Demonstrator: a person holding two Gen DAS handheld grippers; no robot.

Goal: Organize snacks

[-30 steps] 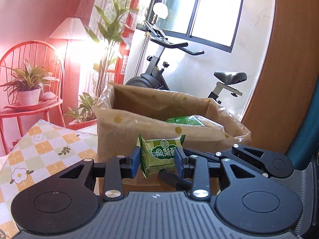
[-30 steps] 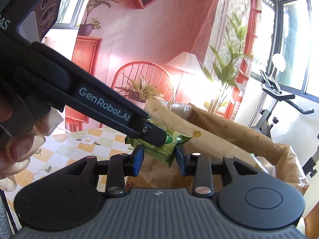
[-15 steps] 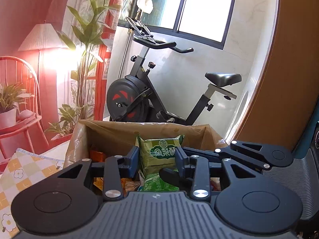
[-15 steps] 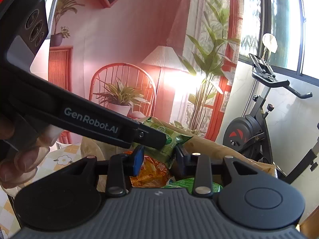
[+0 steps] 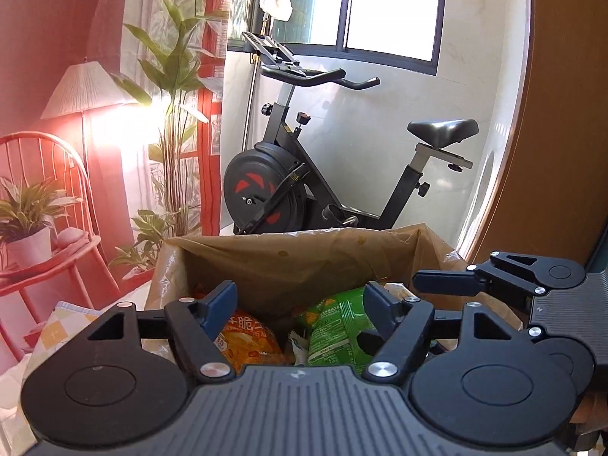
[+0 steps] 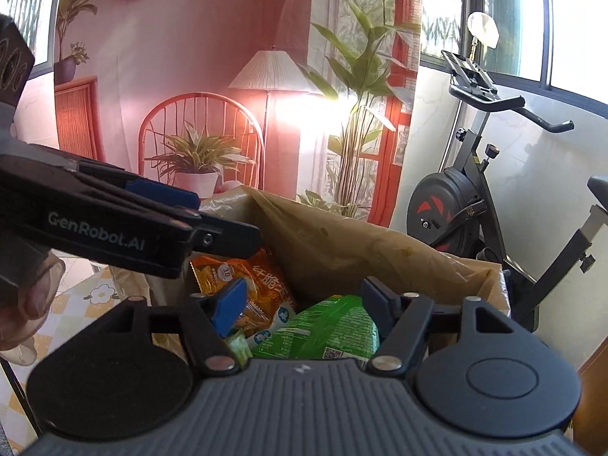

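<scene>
A brown cardboard box point(image 5: 288, 262) lined with clear plastic holds several snack packets. An orange packet point(image 5: 243, 342) and a green packet point(image 5: 334, 326) lie inside it. My left gripper point(image 5: 300, 296) is open and empty above the box opening. My right gripper point(image 6: 304, 296) is open and empty over the same box point(image 6: 361, 250), above the orange packet point(image 6: 262, 285) and the green packet point(image 6: 326, 334). A small pale green packet point(image 6: 237, 345) lies below the right gripper's left finger. The left gripper's arm point(image 6: 114, 224) crosses the right wrist view at the left.
A black exercise bike point(image 5: 304, 174) stands behind the box by the white wall. A red chair with a potted plant point(image 5: 30, 228) and a lit floor lamp point(image 5: 87, 91) are at the left. A checked tablecloth point(image 6: 95, 296) lies under the box.
Both grippers have opened and let go of the small green packet they held together. It has dropped into the box. Both views have tilted down over the box opening.
</scene>
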